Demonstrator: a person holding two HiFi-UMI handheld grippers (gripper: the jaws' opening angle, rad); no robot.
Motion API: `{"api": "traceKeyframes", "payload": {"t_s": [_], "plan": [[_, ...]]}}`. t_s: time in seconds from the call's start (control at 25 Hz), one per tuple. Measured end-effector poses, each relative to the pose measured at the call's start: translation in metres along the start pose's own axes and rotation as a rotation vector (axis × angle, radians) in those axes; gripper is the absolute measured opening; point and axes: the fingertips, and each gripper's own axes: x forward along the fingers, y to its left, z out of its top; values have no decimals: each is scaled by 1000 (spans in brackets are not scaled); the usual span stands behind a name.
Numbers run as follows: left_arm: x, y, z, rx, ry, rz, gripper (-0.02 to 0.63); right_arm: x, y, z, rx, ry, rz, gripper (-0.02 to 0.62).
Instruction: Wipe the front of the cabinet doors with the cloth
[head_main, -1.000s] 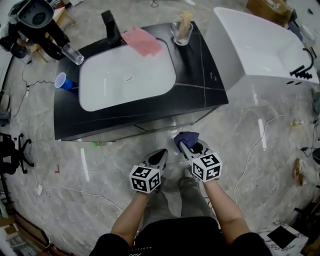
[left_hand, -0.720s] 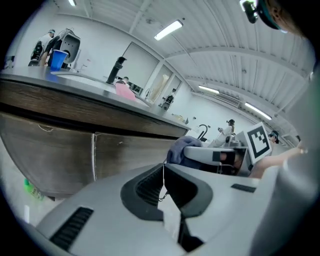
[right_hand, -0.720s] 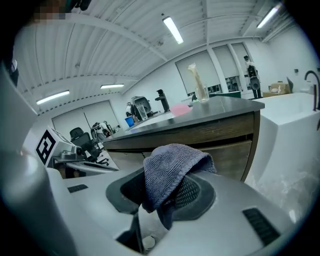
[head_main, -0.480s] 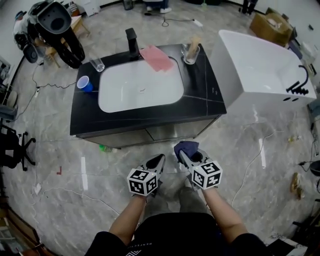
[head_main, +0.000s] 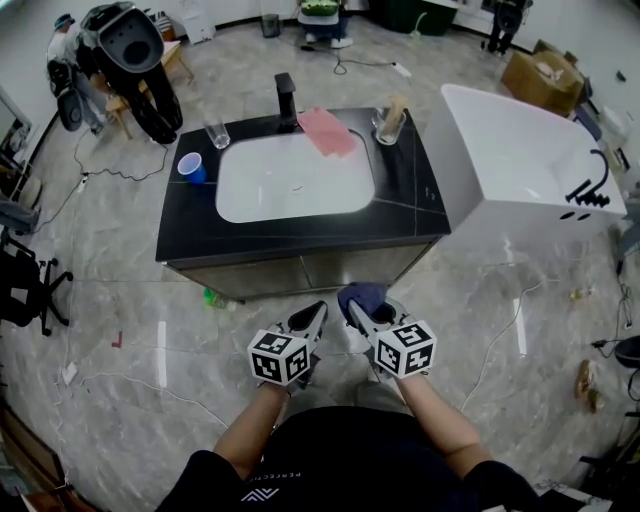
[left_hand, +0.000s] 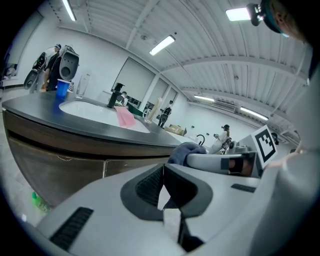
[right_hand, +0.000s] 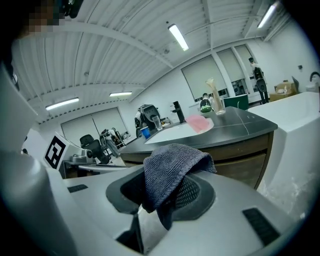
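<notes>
The cabinet doors (head_main: 300, 268) run under the black vanity top (head_main: 410, 205), brown-grey, facing me. My right gripper (head_main: 356, 304) is shut on a dark blue-grey cloth (head_main: 362, 293), which drapes over its jaws (right_hand: 170, 175) a short way in front of the doors (right_hand: 240, 150). My left gripper (head_main: 314, 315) hangs beside it, jaws shut with nothing between them (left_hand: 162, 192). Both grippers are held apart from the cabinet (left_hand: 60, 155).
On the vanity: a white basin (head_main: 295, 178), a black tap (head_main: 286, 97), a pink cloth (head_main: 328, 131), a blue cup (head_main: 190, 166), a glass (head_main: 217, 131) and a glass holder (head_main: 390, 122). A white bathtub (head_main: 520, 160) stands right. Cables and a green bottle (head_main: 212, 297) lie on the marble floor.
The vanity sits farther from the grippers in the head view as I have stepped back. Both grippers keep their pose, the cloth still in the right one.
</notes>
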Motion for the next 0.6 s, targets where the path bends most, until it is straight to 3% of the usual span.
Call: {"api": "traceKeyframes", "payload": {"t_s": [0.6], "plan": [[-45, 13, 26, 33, -91, 61, 11, -4, 33, 8, -18, -27, 20, 126]]}}
